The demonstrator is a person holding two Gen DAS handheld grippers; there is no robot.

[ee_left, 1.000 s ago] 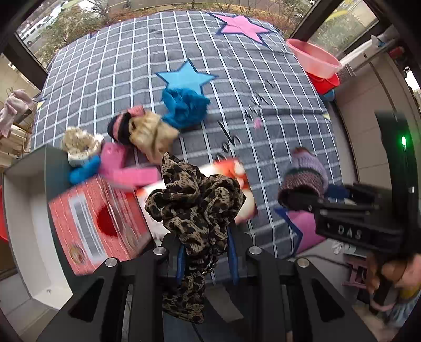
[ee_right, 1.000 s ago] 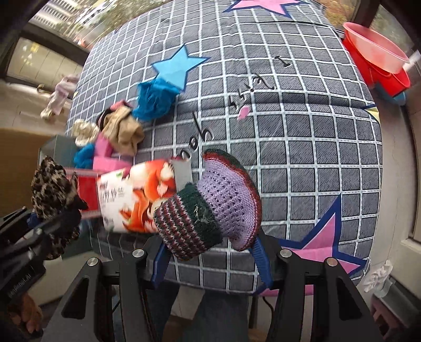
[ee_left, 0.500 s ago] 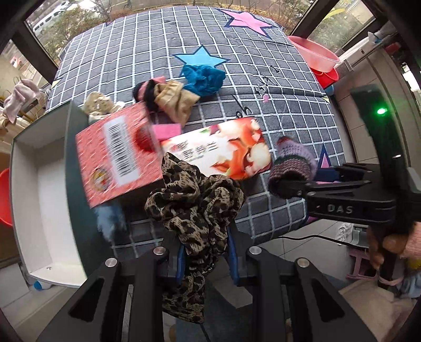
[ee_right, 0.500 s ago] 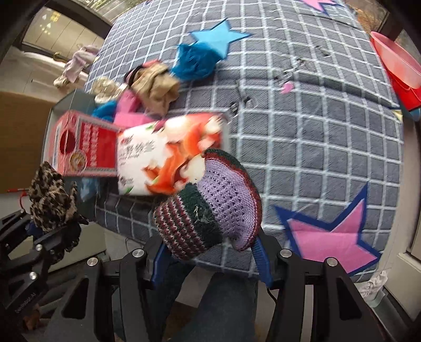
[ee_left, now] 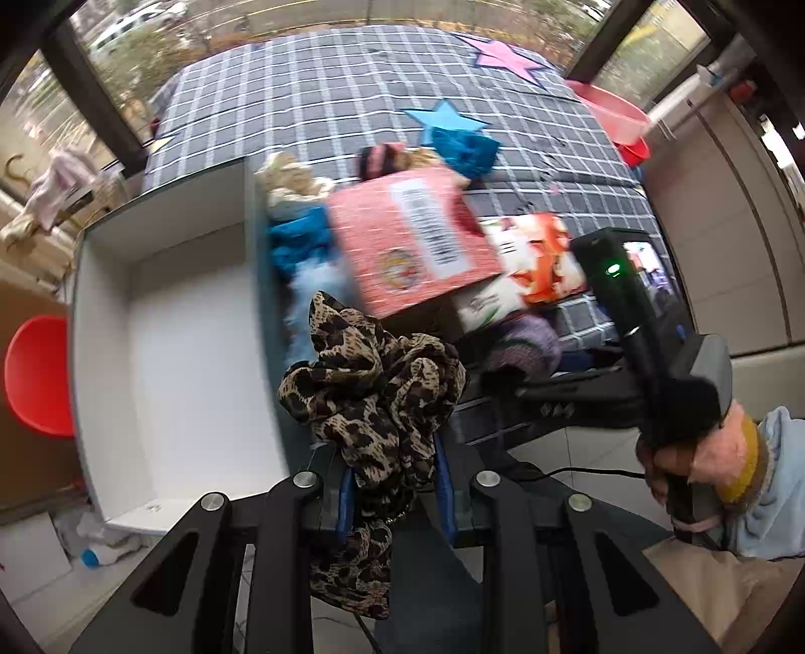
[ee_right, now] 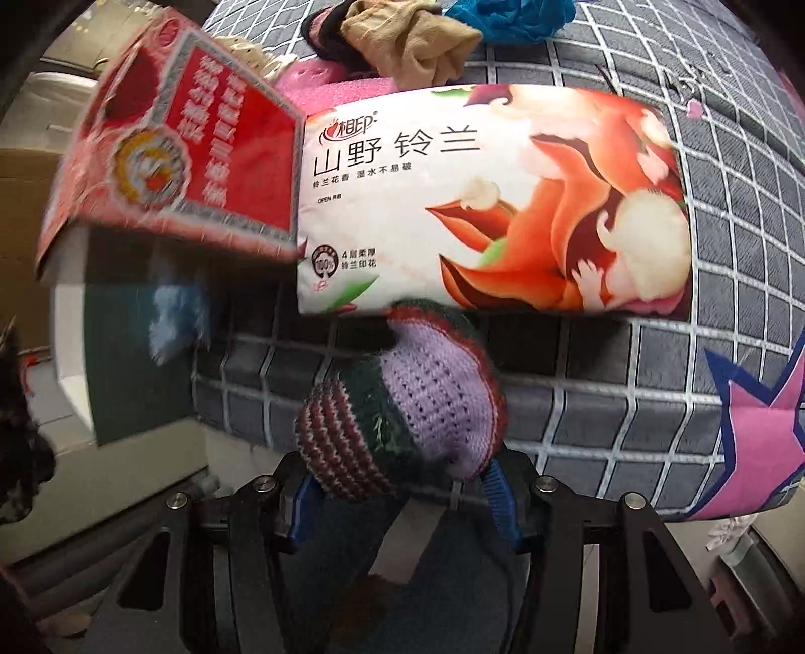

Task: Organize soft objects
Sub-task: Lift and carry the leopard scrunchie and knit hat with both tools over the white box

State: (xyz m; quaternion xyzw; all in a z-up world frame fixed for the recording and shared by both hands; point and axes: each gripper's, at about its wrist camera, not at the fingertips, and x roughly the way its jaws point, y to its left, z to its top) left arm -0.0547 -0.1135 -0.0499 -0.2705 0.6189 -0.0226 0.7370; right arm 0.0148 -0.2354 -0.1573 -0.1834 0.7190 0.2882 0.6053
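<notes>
Now the whole thing turns on the white box (ee_left: 166, 352): it sits open at the bed's (ee_left: 322, 90) near edge, up and to the left of the left tongs (ee_left: 395, 490), its long side running away from me alongside the mattress. The left tongs are much the nearer of the two; the right tongs (ee_right: 402, 495) hang off to the right, facing the tissue pack (ee_right: 493, 201), with the box only a blurred corner at the left of their view. The left tongs are clenched on a leopard scarf (ee_left: 372, 392), which bunches above the blue pads (ee_left: 343, 495) and trails down below them. The right tongs are likewise clenched, on a knitted hat (ee_right: 402, 417), purple and striped, bulging out over the fingers. A red carton (ee_left: 412, 241) tilts between the box and the tissue pack, blurred, and I cannot tell what it rests on. Other soft bits, a blue cloth (ee_left: 465, 146) and a tan one (ee_right: 417, 45), lie farther back on the bed. My guess is the scarf goes into the box first, with a short swing leftward.
</notes>
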